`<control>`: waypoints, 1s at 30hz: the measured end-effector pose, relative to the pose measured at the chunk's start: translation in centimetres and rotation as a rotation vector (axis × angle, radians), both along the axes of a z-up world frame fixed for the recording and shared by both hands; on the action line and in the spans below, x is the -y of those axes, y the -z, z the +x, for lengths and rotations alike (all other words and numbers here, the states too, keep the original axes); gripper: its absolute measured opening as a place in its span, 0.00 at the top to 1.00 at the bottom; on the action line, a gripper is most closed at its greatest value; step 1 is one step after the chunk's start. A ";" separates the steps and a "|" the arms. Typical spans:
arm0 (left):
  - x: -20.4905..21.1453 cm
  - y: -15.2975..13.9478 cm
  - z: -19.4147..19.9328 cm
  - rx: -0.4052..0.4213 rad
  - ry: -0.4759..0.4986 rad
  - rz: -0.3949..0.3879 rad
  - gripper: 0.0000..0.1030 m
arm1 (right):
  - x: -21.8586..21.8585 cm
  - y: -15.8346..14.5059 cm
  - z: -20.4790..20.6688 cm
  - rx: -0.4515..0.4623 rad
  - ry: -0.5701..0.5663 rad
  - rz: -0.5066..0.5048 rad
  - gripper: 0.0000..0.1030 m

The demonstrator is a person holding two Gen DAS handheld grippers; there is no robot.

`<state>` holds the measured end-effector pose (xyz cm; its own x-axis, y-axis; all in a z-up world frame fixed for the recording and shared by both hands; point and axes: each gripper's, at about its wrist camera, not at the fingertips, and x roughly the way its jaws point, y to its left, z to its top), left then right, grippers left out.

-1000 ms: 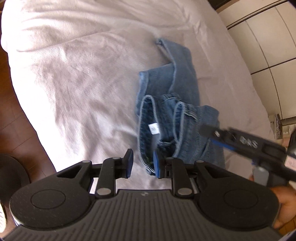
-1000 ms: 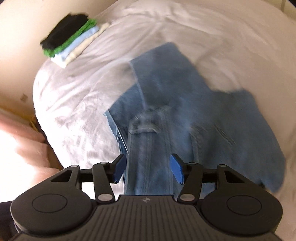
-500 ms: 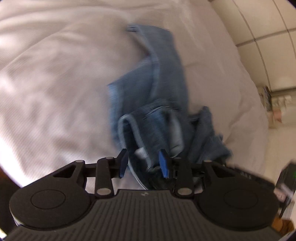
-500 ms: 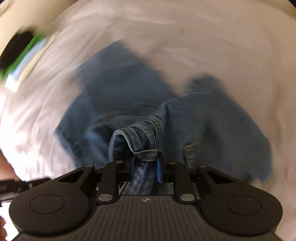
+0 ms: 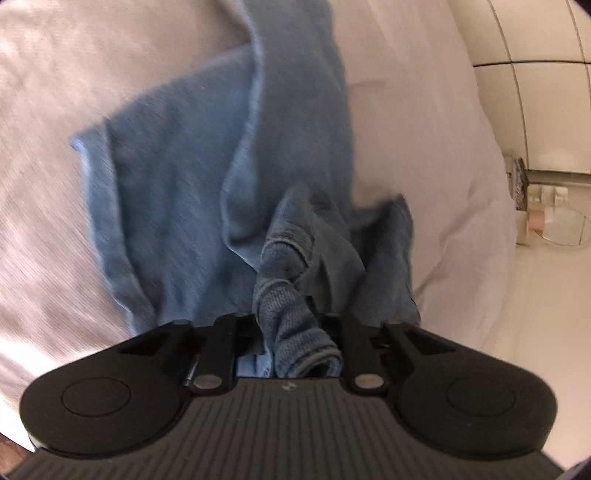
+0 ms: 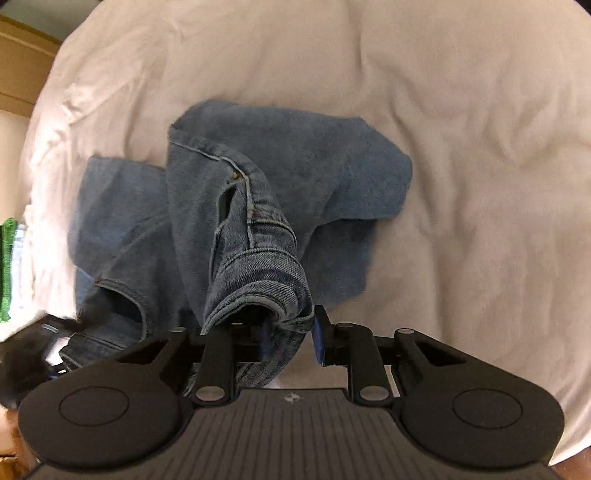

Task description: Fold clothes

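L tool [image 5: 284, 328] & R tool [image 6: 288, 332] each clamped a bunched fold of jeans [image 6: 236, 206], rest lay on white bed [image 6: 461, 147].

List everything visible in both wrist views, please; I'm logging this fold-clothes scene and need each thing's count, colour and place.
jeans: one, blue denim, rumpled mid-bed, waistband end lifted toward both grippers
bed sheet: one, white, wrinkled, under the jeans
stack of folded clothes: one, only a green edge showing, far left edge of the right wrist view
wall tiles: several, cream, beyond the bed, top right of the left wrist view
left gripper: one, black, closed on a bunched fold of the jeans; its fingers are hidden by the cloth
right gripper: one, black with blue fingers, closed on the jeans' waistband
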<state>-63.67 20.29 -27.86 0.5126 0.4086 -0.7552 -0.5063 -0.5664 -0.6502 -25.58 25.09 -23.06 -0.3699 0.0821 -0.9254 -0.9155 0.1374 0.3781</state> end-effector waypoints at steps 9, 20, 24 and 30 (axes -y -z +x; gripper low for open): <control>0.9 -1.8 1.6 -0.019 -0.045 0.016 0.90 | -3.0 -3.4 0.7 -0.149 -0.087 0.076 0.23; 1.6 -2.5 4.1 -0.090 -0.112 0.016 0.87 | -6.8 -3.0 -0.9 -0.102 -0.090 -0.018 0.13; 1.1 -1.9 4.9 -0.131 -0.094 -0.027 0.80 | -6.7 2.2 -2.1 -0.102 -0.154 -0.118 0.33; 4.5 -5.9 7.9 -0.193 -0.139 0.037 0.94 | -4.4 2.2 1.4 -0.279 -0.122 -0.139 0.87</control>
